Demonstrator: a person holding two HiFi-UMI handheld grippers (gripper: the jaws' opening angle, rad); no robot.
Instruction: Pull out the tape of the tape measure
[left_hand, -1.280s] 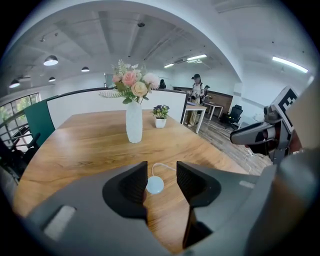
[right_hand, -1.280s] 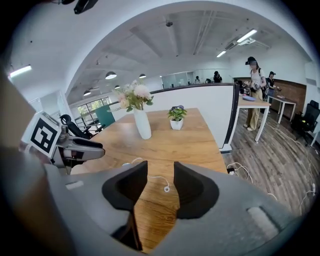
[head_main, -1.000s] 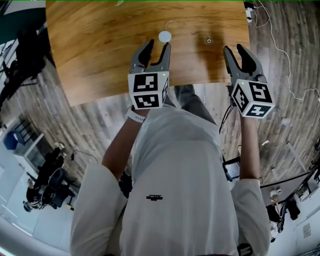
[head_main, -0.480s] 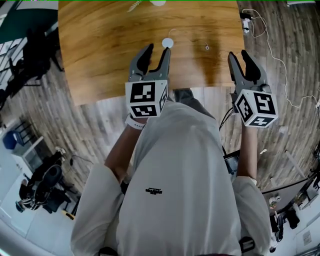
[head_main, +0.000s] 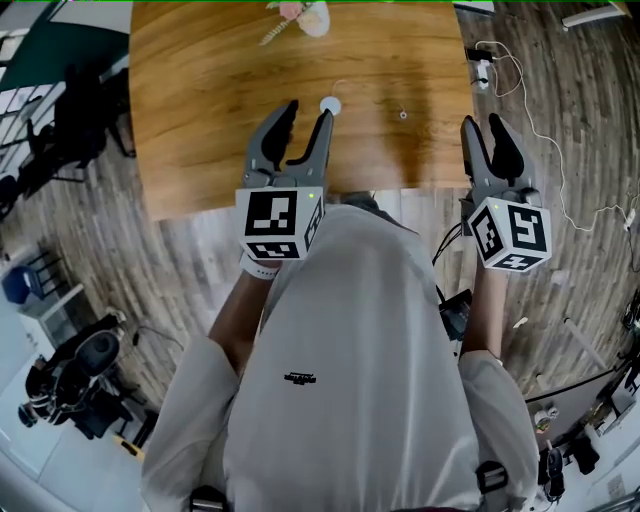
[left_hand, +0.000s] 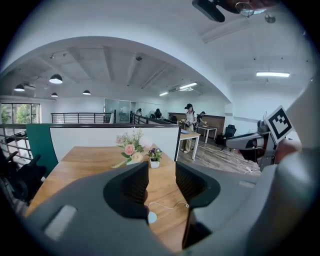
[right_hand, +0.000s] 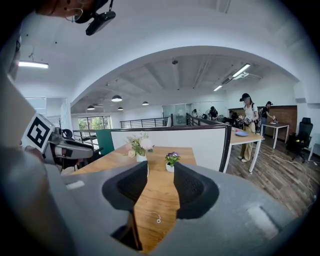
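Observation:
A small white round tape measure (head_main: 329, 105) lies on the wooden table (head_main: 200, 110). A thin line runs from it to a small ring end (head_main: 403, 115) on its right. My left gripper (head_main: 296, 122) hovers just on the near side of the case, open and empty. In the left gripper view the case (left_hand: 152, 217) shows low between the jaws. My right gripper (head_main: 487, 135) is open and empty at the table's right edge, to the right of the ring. The ring (right_hand: 158, 220) lies ahead between its jaws in the right gripper view.
A vase of flowers (head_main: 305, 15) and a small potted plant (left_hand: 154, 156) stand at the table's far end, before a white partition (right_hand: 200, 145). A cable (head_main: 530, 110) trails over the wooden floor on the right. People stand at desks far behind.
The table has slid down in the head view and the flowers have come into sight. Both grippers stay open and empty; the right one now sits nearer the table's right edge.

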